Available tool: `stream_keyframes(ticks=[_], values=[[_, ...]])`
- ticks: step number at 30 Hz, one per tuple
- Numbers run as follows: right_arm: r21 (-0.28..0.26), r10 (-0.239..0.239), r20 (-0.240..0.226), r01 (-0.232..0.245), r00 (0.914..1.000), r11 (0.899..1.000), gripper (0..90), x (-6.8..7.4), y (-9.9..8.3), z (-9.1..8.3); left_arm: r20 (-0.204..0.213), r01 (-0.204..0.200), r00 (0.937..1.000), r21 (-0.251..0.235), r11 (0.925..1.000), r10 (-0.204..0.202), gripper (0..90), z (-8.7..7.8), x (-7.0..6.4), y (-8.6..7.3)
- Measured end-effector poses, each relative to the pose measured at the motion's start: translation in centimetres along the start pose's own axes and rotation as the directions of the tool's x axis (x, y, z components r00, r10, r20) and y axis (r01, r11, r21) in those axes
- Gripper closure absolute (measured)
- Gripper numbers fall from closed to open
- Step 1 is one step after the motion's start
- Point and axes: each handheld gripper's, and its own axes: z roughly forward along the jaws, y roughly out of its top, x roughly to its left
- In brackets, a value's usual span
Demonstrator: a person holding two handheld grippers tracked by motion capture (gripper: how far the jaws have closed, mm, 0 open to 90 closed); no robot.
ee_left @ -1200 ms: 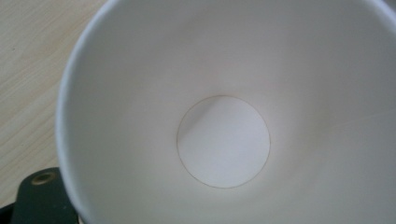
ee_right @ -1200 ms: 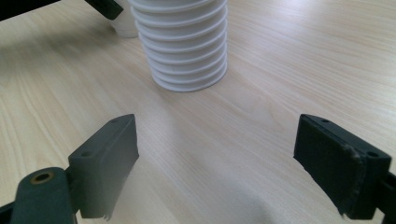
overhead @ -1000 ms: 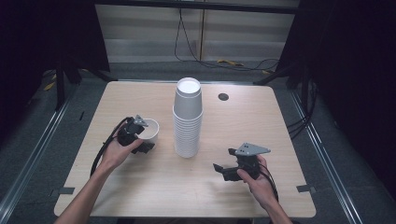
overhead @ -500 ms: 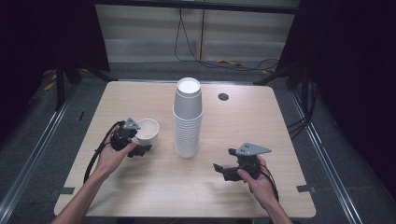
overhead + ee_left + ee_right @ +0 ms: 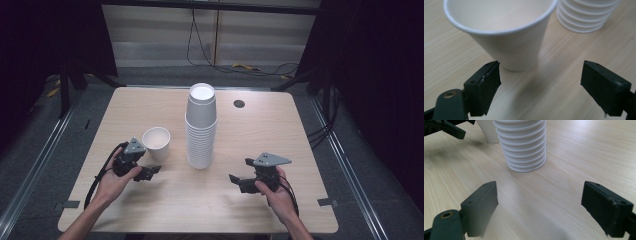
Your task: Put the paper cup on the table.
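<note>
A tall stack of white paper cups (image 5: 201, 125) stands upside down at the middle of the wooden table (image 5: 280, 130). One single white cup (image 5: 156, 143) stands upright to its left. My left gripper (image 5: 150, 173) is open, just in front of that cup and apart from it. In the left gripper view the cup (image 5: 509, 37) sits beyond the open left gripper (image 5: 541, 85), with the stack (image 5: 586, 15) at the upper right. My right gripper (image 5: 240, 170) is open, near and to the right of the stack. The right gripper view has the stack (image 5: 522, 147) ahead of the empty right gripper (image 5: 539, 207).
A small black round fitting (image 5: 239, 103) sits in the tabletop behind the stack. Cables (image 5: 235, 67) lie on the floor beyond the far edge. The left gripper (image 5: 449, 127) and the single cup's base (image 5: 487, 131) appear at the top left of the right gripper view.
My left gripper has drawn back from the single cup toward the near-left, leaving the cup standing on the table. The right gripper has not moved.
</note>
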Motion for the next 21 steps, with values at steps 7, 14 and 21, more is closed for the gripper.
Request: stream_keyframes(ticks=[7, 14, 21], values=[[-0.004, -0.001, -0.004, 0.001, 1.0, 1.0, 13.7, 0.1, -0.1, -0.2, 0.058, 0.039, 0.9977, -0.09, 0.9952, -0.034, 15.9, -0.4, -2.8, -0.1], [-0.015, -0.004, -0.004, 0.004, 1.0, 1.0, 13.6, 0.0, -0.4, -0.3, 0.06, 0.041, 0.9977, -0.138, 0.9896, -0.033, 15.6, -1.6, -4.9, -0.1], [-0.019, -0.022, -0.043, 0.021, 0.9988, 1.0, 13.7, 0.2, -0.7, -0.3, 0.109, 0.04, 0.9938, -0.16, 0.9862, -0.023, 15.6, -2.0, -5.6, -1.9]])
